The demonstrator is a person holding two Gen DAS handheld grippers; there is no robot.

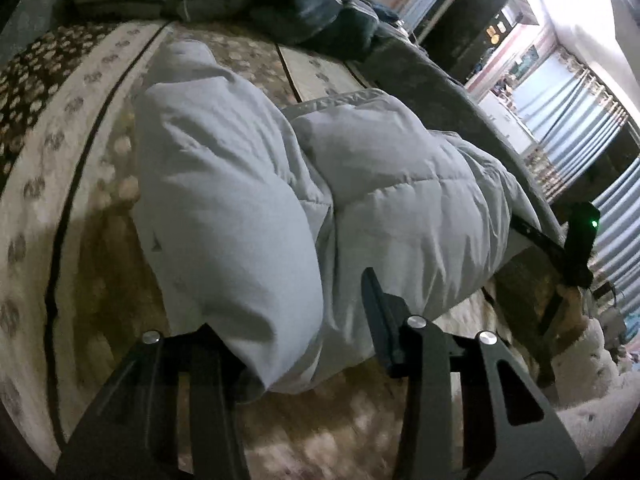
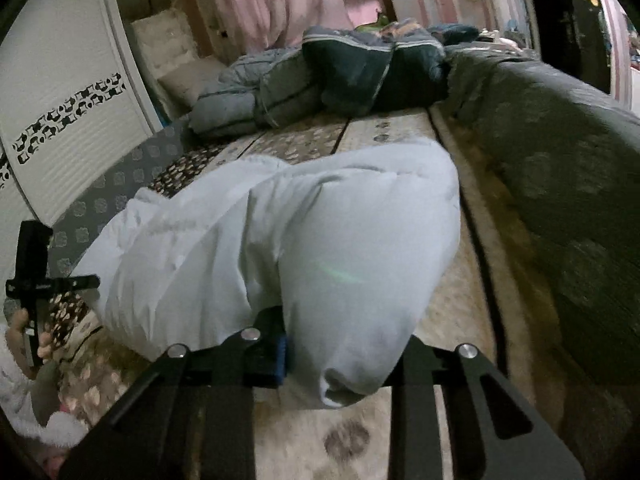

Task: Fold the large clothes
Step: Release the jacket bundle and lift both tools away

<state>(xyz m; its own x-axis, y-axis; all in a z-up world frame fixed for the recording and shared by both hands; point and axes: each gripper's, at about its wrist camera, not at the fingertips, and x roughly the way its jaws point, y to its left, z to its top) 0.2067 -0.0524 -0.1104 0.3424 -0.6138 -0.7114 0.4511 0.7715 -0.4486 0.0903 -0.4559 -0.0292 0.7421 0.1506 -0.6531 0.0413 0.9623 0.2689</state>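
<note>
A large pale grey padded jacket [image 1: 304, 184] lies bunched on a bed with a paw-print blanket [image 1: 80, 160]. In the left wrist view my left gripper [image 1: 296, 344] has its jaws spread around a thick fold of the jacket; the left finger is hidden under the cloth, the right finger [image 1: 376, 304] shows. In the right wrist view the jacket [image 2: 280, 248] fills the middle and my right gripper [image 2: 340, 364] holds a puffy end between wide jaws. The right gripper also shows in the left wrist view [image 1: 576, 248], the left gripper in the right wrist view [image 2: 36, 280].
Folded grey and dark blue clothes [image 2: 320, 76] are piled at the head of the bed. A dark grey patterned blanket [image 2: 560, 160] runs along the right side. A white wardrobe [image 2: 60, 100] stands at the left, pink curtains [image 2: 280, 0] behind.
</note>
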